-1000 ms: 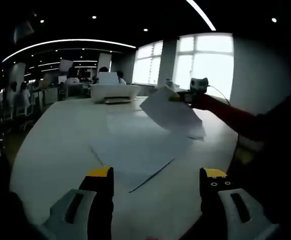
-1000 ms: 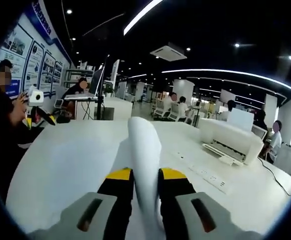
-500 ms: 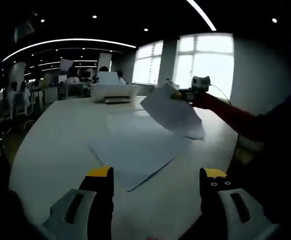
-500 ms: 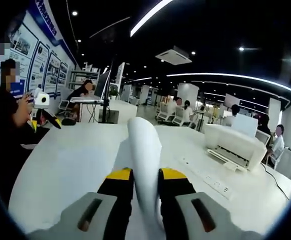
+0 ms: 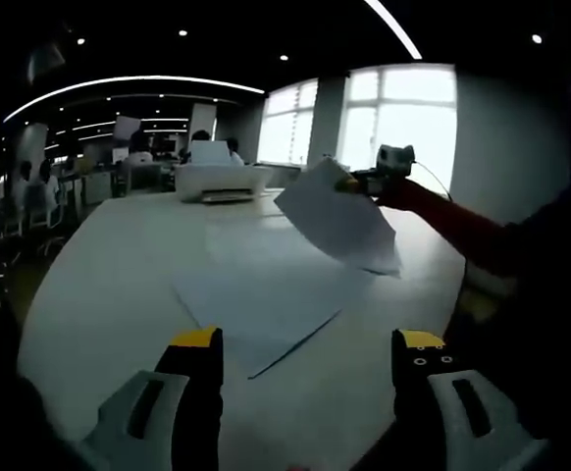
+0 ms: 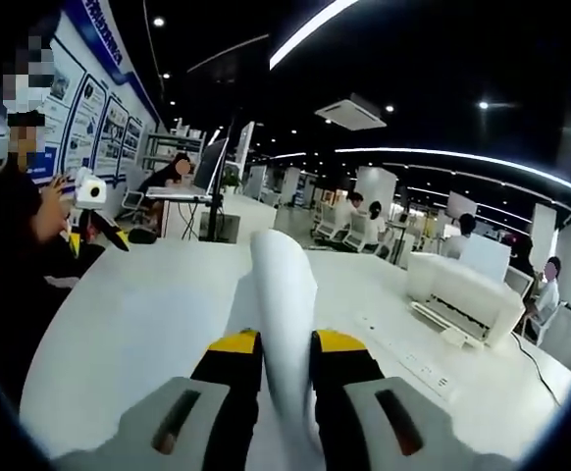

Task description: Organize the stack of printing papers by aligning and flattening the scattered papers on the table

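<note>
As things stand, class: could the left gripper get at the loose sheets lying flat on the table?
Probably yes. The left gripper is open and empty, and the flat sheets lie just ahead of it with nothing between.

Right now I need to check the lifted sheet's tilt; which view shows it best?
The left gripper view: the lifted sheet hangs slanted above the table, whole face visible. The right gripper view shows it edge-on, curled between the fingers.
</note>
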Demonstrator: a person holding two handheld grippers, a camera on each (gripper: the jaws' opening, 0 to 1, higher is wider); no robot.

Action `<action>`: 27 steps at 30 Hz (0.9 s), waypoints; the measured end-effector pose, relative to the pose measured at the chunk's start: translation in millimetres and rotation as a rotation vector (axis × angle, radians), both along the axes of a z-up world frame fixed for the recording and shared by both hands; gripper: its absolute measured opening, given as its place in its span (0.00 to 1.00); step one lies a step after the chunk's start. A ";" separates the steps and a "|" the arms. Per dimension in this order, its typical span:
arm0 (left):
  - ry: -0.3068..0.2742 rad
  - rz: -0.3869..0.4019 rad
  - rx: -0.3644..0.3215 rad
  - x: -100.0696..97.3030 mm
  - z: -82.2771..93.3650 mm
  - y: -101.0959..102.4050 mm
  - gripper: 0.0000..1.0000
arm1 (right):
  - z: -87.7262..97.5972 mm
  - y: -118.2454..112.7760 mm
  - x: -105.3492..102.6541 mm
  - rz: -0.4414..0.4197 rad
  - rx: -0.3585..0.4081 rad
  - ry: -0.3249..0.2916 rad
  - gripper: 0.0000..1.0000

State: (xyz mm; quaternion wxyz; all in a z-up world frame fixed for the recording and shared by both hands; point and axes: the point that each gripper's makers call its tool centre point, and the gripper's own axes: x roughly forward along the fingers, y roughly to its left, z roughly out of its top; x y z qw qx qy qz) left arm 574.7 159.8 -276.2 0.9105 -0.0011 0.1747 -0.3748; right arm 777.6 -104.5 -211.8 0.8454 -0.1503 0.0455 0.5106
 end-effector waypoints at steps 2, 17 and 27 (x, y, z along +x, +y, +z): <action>-0.001 -0.004 0.001 -0.4 0.2 -0.8 0.73 | 2.8 1.8 -3.2 0.011 0.008 0.002 0.16; -0.002 -0.003 0.002 -1.8 -2.0 -1.0 0.73 | 5.6 12.7 -20.0 0.068 0.017 0.009 0.16; -0.007 -0.006 0.005 -2.5 -0.4 -2.7 0.73 | 10.4 34.4 -40.6 0.159 -0.004 -0.016 0.16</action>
